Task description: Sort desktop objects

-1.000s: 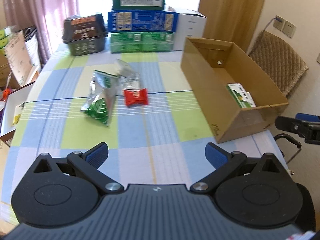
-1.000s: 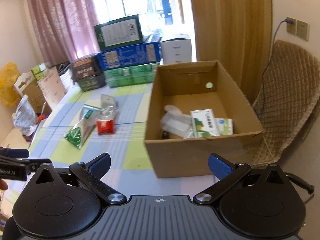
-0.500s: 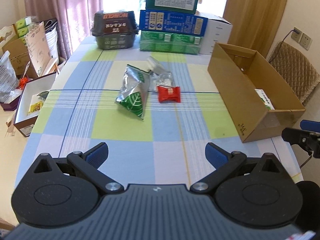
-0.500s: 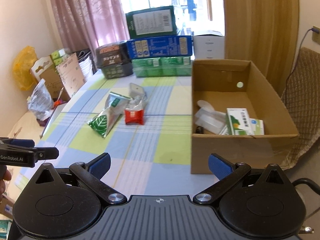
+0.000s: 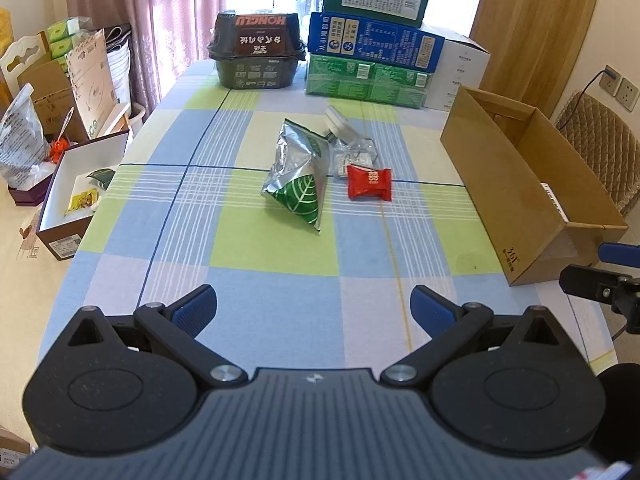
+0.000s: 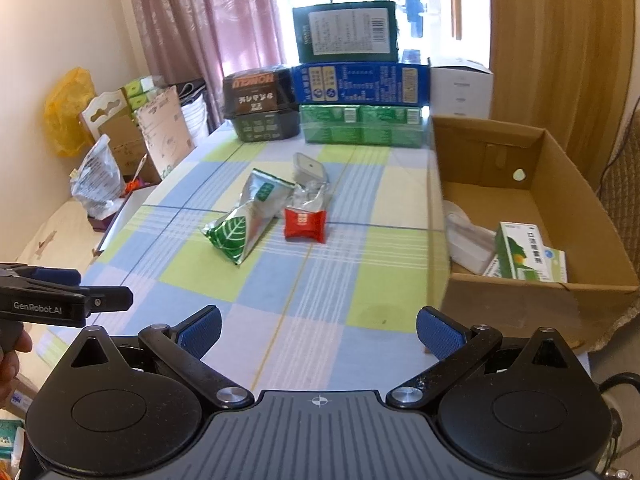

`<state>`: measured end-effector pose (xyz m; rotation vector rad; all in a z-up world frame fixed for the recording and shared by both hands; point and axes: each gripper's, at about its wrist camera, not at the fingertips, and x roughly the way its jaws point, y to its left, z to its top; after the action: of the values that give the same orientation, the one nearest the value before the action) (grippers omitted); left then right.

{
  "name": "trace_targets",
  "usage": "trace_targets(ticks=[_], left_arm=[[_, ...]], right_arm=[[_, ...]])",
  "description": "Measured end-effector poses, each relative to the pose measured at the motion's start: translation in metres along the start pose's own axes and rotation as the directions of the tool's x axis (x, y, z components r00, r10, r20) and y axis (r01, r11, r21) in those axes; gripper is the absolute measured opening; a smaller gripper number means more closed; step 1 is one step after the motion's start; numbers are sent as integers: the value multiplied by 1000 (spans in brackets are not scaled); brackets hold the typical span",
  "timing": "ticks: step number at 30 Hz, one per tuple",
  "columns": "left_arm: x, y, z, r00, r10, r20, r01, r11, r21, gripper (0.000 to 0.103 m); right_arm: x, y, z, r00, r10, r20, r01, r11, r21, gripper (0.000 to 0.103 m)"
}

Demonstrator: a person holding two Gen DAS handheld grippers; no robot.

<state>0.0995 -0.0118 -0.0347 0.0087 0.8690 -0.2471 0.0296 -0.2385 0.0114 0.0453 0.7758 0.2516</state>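
Left wrist view: I note the silver-green snack bag (image 5: 298,178) lying mid-table on the checked cloth (image 5: 276,248), the red packet (image 5: 369,183) just beside it and a clear wrapper (image 5: 352,148) behind, possibly touching both. The cardboard box (image 5: 516,184) stands along the right edge; in it I see a green-white medicine carton (image 6: 520,250). My left gripper (image 5: 314,306) and right gripper (image 6: 318,330) both stand spread wide, holding nothing, near the table's front edge.
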Motion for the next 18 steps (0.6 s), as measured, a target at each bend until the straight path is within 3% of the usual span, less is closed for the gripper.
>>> trace_targets(ticks=[18], left_arm=[[24,31,7,1000,-8,-13,8,1000,-3,101]], right_arm=[[48,32,9,999,24,-34,-26,999,-43,101]])
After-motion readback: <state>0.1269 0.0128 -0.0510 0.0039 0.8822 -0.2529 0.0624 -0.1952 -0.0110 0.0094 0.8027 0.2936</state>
